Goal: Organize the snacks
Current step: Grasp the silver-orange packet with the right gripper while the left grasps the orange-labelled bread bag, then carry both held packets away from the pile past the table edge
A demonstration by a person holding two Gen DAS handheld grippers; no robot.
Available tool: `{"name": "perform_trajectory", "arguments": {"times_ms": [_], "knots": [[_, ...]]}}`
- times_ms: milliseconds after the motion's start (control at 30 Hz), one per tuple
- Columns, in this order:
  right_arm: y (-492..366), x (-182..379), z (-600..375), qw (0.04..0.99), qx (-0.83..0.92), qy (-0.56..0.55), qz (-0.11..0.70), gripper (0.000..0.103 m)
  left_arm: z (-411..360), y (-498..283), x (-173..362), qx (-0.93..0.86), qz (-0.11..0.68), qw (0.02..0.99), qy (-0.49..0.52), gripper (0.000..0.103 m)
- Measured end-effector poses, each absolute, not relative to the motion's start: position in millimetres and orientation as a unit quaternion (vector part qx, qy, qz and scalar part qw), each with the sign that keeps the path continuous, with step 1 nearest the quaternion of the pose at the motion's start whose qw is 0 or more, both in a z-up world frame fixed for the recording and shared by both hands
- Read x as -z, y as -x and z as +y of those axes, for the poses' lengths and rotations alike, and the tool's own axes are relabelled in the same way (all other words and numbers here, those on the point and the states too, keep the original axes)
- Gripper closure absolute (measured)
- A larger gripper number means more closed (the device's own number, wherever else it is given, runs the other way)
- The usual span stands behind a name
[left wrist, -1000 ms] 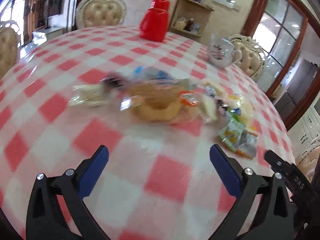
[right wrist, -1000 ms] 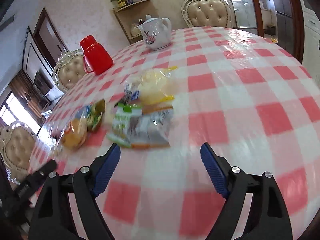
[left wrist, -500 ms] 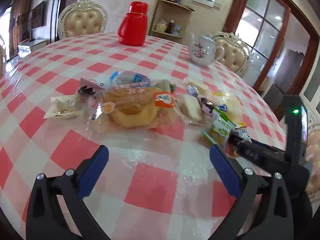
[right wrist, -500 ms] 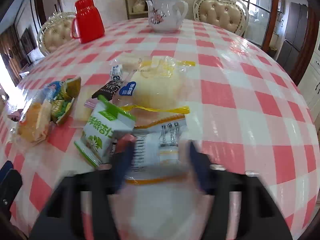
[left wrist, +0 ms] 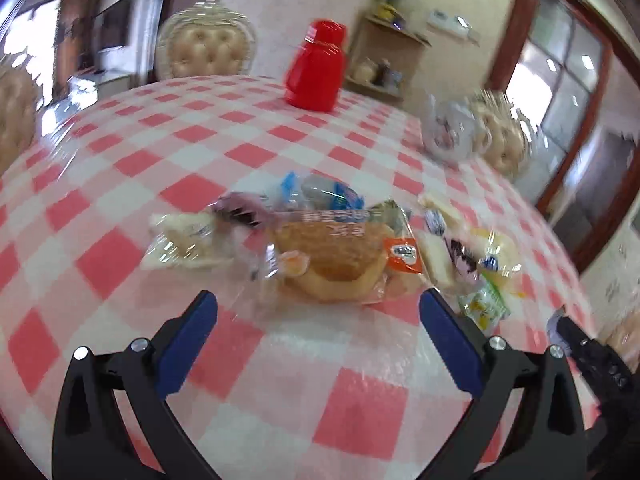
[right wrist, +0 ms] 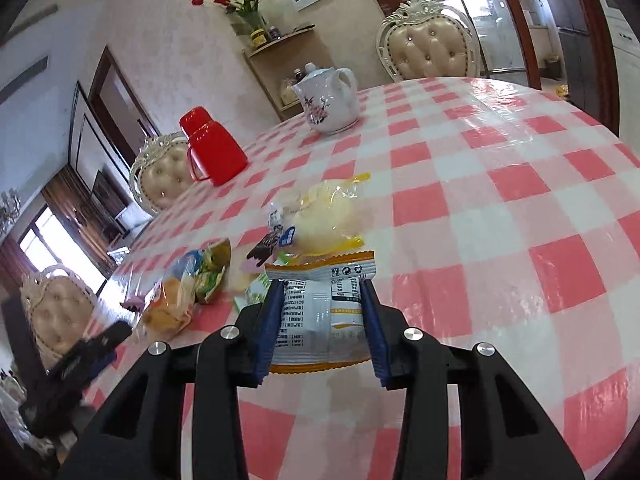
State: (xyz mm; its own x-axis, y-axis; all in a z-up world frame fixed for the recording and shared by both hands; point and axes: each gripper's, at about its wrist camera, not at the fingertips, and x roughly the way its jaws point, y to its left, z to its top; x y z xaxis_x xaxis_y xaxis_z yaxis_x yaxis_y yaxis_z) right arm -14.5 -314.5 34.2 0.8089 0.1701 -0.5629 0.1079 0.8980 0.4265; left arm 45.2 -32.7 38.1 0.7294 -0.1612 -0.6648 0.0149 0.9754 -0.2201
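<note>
My right gripper [right wrist: 322, 286] is shut on a white and orange snack packet [right wrist: 320, 312] and holds it above the checked table [right wrist: 500, 220]. Behind it lie a yellow bun pack [right wrist: 324, 216] and a pile of other snacks [right wrist: 192, 284]. My left gripper [left wrist: 318, 306] is open and empty, just in front of a wrapped brown pastry [left wrist: 332, 260]. A clear-wrapped cake [left wrist: 186, 236] lies to its left, blue and purple wrappers [left wrist: 320, 194] behind, and a green carton [left wrist: 484, 306] to the right. The right gripper's tip [left wrist: 588, 352] shows at the right edge.
A red jug [left wrist: 316, 68] [right wrist: 212, 148] and a white teapot [right wrist: 328, 100] [left wrist: 452, 132] stand at the far side of the round table. Padded chairs [right wrist: 430, 48] surround it. The left gripper shows dark at the lower left of the right wrist view [right wrist: 80, 360].
My right gripper closed on the white and orange packet and lifted it off the table. My left gripper pulled back and tilted; its view is blurred by motion.
</note>
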Motion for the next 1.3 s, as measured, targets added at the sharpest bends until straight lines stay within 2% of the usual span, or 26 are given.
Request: {"name": "perform_trajectory", "arguments": {"times_ms": [300,433,533,567,600,633,733,867,1000,1167,1300], "knots": [[13,-29,-306,0.919,-0.033,-0.219,0.325,0.064,-70,-90,-31,0.162,0.39,0.879,-0.219,0.002],[11,-30,-307,0.921,-0.03,-0.218,0.322,0.064,-76,-107,-16,0.179,0.393,0.843,-0.319,0.002],[11,-30,-305,0.924,-0.026,-0.207,0.322,0.064,-86,-115,-5,0.196,0.402,0.827,-0.342,0.001],[11,-30,-304,0.924,-0.025,-0.203,0.323,0.064,-86,-117,-6,0.201,0.401,0.83,-0.332,0.004],[10,-29,-304,0.924,-0.024,-0.202,0.324,0.064,-85,-118,-6,0.212,0.411,0.83,-0.312,0.022],[10,-29,-305,0.923,-0.024,-0.201,0.326,0.064,-83,-116,-8,0.217,0.416,0.835,-0.288,0.032],[10,-29,-304,0.923,-0.028,-0.201,0.326,0.064,-87,-100,-24,0.233,0.415,0.846,-0.241,0.044],[11,-30,-303,0.925,-0.035,-0.198,0.323,0.064,-85,-58,-51,0.246,0.423,0.864,-0.117,0.044],[11,-28,-304,0.922,-0.041,-0.205,0.325,0.064,-71,-32,-48,0.24,0.426,0.873,0.006,0.044],[11,-29,-301,0.925,-0.046,-0.196,0.323,0.064,-49,-8,-39,0.207,0.4,0.889,0.08,0.045],[11,-29,-300,0.925,-0.045,-0.197,0.323,0.064,-37,10,-48,0.164,0.371,0.91,0.082,0.046]]}}
